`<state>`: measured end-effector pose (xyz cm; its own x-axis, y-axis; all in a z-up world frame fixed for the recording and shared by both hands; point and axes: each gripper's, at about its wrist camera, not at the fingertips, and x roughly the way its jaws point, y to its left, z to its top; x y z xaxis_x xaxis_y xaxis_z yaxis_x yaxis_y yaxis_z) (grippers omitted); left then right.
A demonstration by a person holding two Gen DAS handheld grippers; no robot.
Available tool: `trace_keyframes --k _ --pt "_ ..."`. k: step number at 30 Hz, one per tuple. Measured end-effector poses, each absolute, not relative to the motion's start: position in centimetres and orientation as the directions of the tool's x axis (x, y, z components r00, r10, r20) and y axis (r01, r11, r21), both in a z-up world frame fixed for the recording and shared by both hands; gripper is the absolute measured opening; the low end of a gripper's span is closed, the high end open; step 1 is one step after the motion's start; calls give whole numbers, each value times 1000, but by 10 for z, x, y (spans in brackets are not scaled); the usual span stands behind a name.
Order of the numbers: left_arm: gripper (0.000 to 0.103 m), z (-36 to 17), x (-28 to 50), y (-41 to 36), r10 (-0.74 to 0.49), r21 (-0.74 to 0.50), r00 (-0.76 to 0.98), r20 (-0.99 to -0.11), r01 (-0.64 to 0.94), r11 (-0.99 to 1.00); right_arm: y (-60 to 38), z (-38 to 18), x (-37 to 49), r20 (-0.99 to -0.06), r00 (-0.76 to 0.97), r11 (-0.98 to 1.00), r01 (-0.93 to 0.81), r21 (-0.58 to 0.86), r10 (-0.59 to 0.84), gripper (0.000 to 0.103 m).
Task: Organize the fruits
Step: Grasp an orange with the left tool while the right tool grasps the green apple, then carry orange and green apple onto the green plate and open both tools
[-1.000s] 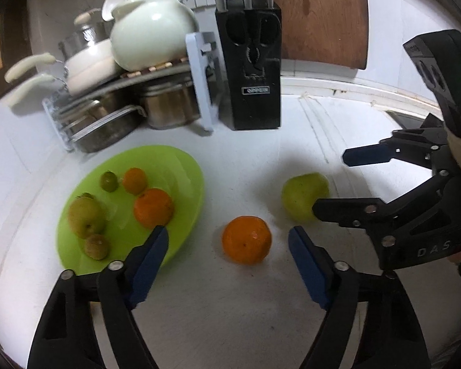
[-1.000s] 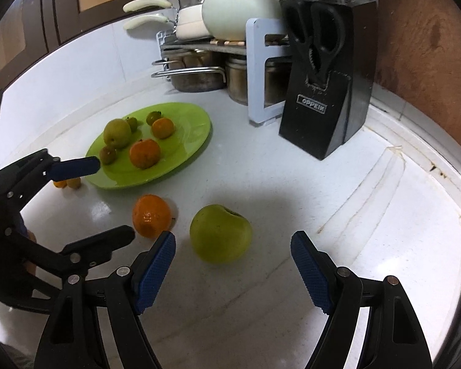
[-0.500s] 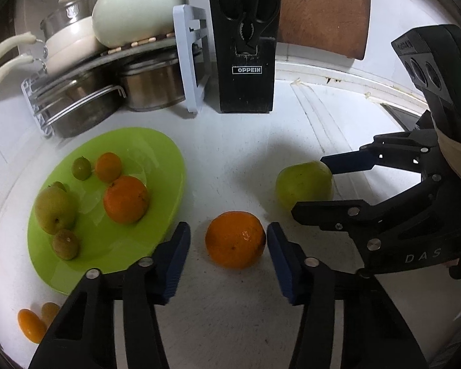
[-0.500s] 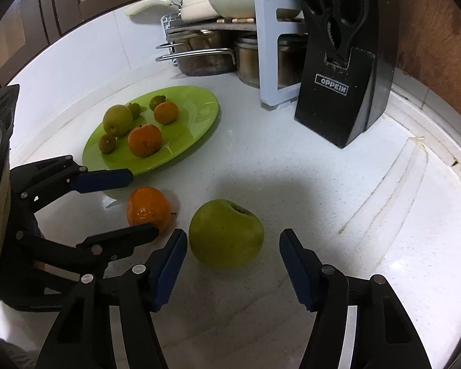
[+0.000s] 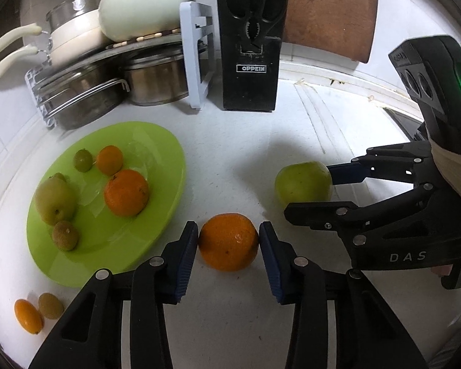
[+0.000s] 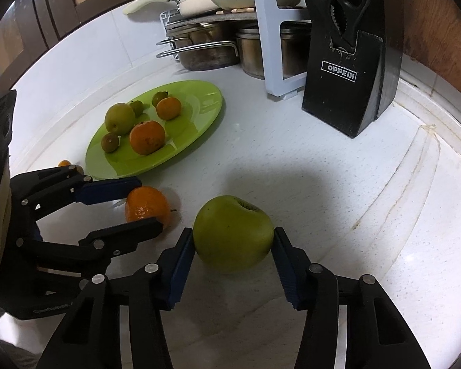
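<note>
Two claws work at once, each closed around its own fruit on the counter (image 5: 230, 153).

Left wrist view: the left claw (image 5: 229, 243) has both pads (image 5: 187, 246) touching the sides of the orange (image 5: 229, 241), which sits on the counter just beside the plate (image 5: 156, 215). The grip looks centred; to do the lift well, I judge it should squeeze gently, rise straight up enough to clear the rim, then set the orange on the bare near part of the plate, apart from the fruit there. Counted here: five fruits on the plate, two small ones (image 5: 38, 310) on the counter at its near left edge, one orange, one apple (image 5: 302, 184).

Right wrist view: the right claw (image 6: 233, 243) is closed on the apple (image 6: 233, 233), pads against both sides, apple resting on the counter, well apart from the plate. The apple is wide and smooth, so a hold at its broadest part should keep it from slipping. The left claw is just beside it, so one should probably move first. Six fruits show on the plate here, one half hidden behind the pear-like one.
</note>
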<state>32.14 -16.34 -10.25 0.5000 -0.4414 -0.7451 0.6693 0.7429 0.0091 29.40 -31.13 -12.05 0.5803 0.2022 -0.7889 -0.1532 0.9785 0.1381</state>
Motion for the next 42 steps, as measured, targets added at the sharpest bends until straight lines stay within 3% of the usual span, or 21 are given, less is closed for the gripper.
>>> trace_keyframes --k 22,42 --pt "41 -62 302 -133 -451 -39 583 -676 583 812 -301 -80 281 -720 665 980 -160 119 196 51" --pt "41 -23 338 -103 -392 6 708 -587 488 873 -261 -41 328 -659 705 959 -269 92 261 51"
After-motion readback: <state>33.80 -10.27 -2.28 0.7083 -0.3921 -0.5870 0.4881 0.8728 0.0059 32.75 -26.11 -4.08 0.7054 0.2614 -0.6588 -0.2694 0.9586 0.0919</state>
